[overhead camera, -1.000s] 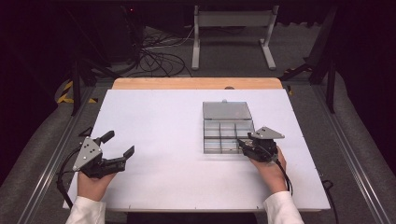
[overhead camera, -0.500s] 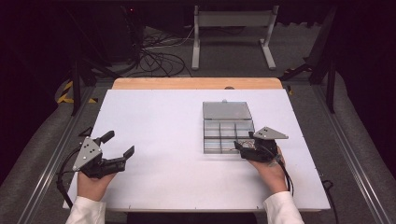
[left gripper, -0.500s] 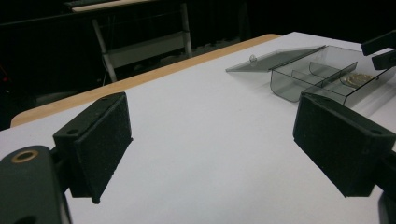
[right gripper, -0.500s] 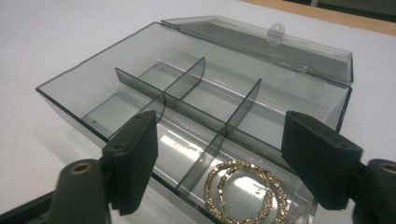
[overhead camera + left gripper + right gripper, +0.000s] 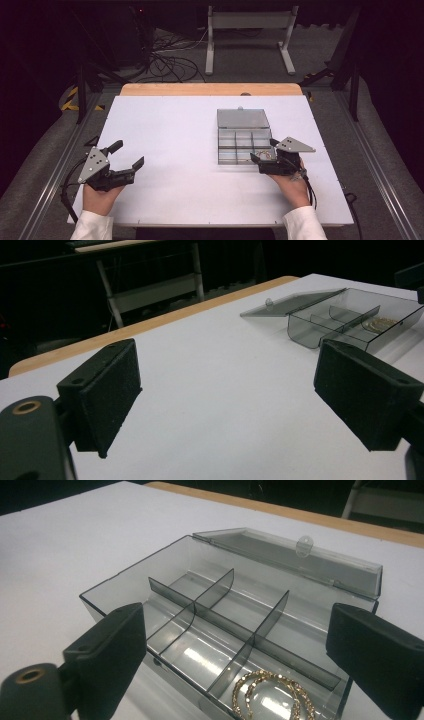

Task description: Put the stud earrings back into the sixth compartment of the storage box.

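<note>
Gold chain [image 5: 272,695] lies coiled in the near right compartment of the open smoky plastic box [image 5: 245,137] on the right half of the white table [image 5: 175,130], the right gripper [image 5: 263,154] just near of it having just spread its jaws, empty, while the left gripper [image 5: 127,155] rests spread at the near left

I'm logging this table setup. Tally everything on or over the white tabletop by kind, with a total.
Handheld two-jaw grippers: 2, the left gripper and the right gripper, both open
Clear smoky plastic compartment box, lid open: 1
Gold chain, coiled in a near compartment of the box: 1
Total: 4
</note>
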